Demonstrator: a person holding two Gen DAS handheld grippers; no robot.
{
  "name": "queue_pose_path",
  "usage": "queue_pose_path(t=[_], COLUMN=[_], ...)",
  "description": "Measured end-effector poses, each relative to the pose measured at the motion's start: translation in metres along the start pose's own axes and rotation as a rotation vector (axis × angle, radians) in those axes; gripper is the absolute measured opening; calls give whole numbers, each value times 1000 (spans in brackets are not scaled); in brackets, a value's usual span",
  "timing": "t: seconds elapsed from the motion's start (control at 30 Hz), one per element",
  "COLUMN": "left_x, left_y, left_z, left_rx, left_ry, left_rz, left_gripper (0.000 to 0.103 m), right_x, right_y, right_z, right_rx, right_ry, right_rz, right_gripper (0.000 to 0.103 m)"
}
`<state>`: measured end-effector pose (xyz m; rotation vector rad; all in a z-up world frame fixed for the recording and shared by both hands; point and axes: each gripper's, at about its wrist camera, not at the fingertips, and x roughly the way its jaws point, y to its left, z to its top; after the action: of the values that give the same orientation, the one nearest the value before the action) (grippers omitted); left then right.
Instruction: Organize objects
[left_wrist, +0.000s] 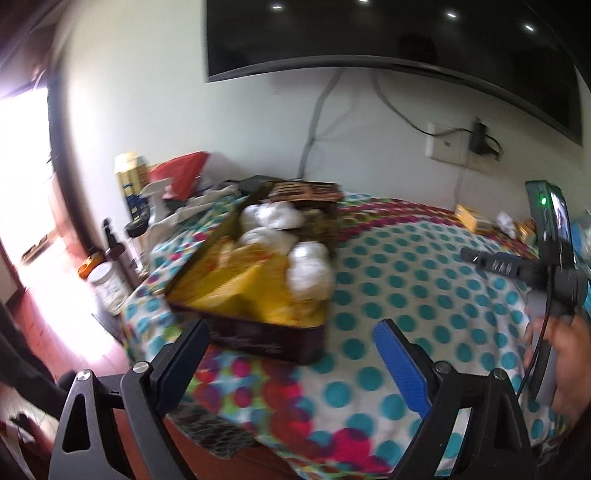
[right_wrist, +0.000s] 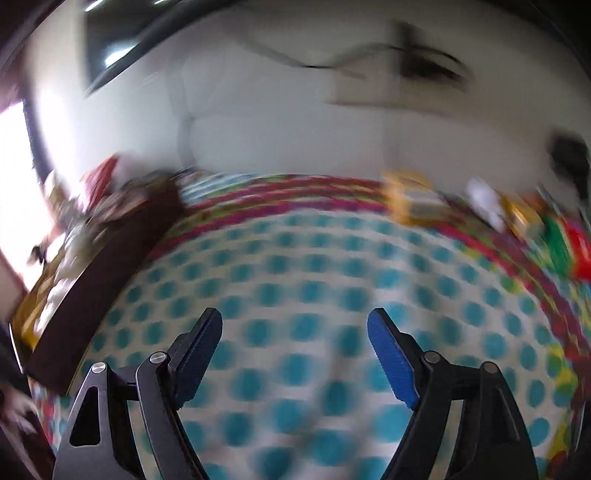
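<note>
A dark brown tin box (left_wrist: 273, 343) lies open on the dotted cloth, holding yellow packets (left_wrist: 255, 284) and white crumpled lumps (left_wrist: 308, 273). My left gripper (left_wrist: 291, 328) stands open just in front of the box's near wall, nothing between its fingers. The right gripper's body and the hand holding it (left_wrist: 565, 354) show at the right edge of the left wrist view. In the blurred right wrist view my right gripper (right_wrist: 294, 319) is open over bare cloth, empty, with the tin box (right_wrist: 110, 266) off to its left. Small yellow boxes (right_wrist: 406, 199) and a white wad (right_wrist: 484, 203) lie along the far edge.
The table wears a cloth (left_wrist: 424, 266) with teal dots and a multicoloured border. Bottles, a jar (left_wrist: 107, 288) and a red bag (left_wrist: 181, 173) crowd the left end. A wall-mounted dark screen (left_wrist: 369, 37), cables and a socket plate (left_wrist: 447, 144) are behind. Red and green packets (right_wrist: 569, 243) sit far right.
</note>
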<state>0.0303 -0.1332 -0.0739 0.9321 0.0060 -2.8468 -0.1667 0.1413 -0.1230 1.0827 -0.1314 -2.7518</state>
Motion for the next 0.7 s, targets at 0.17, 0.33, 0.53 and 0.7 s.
queue_pose_path(t=[0.17,0.33,0.53,0.7], left_x=[5,20,68,126], left_y=[-37,-89,-170,-244], left_z=[13,48,102,125], left_rx=[62,127,177,221], left_ry=[-10,-42,-55,-20], left_rz=[-48,-120,-190,-227], left_gripper=[94,94,94,94], right_x=[-13,-11,-25,-23], right_y=[-78,-149,-187,-192], right_z=[16,20,8,11], right_rx=[95,299,505,519], right_ry=[-36,3,-53,-56], right_rz=[-147,-196,-185,-153], right_gripper=[80,83,93,96])
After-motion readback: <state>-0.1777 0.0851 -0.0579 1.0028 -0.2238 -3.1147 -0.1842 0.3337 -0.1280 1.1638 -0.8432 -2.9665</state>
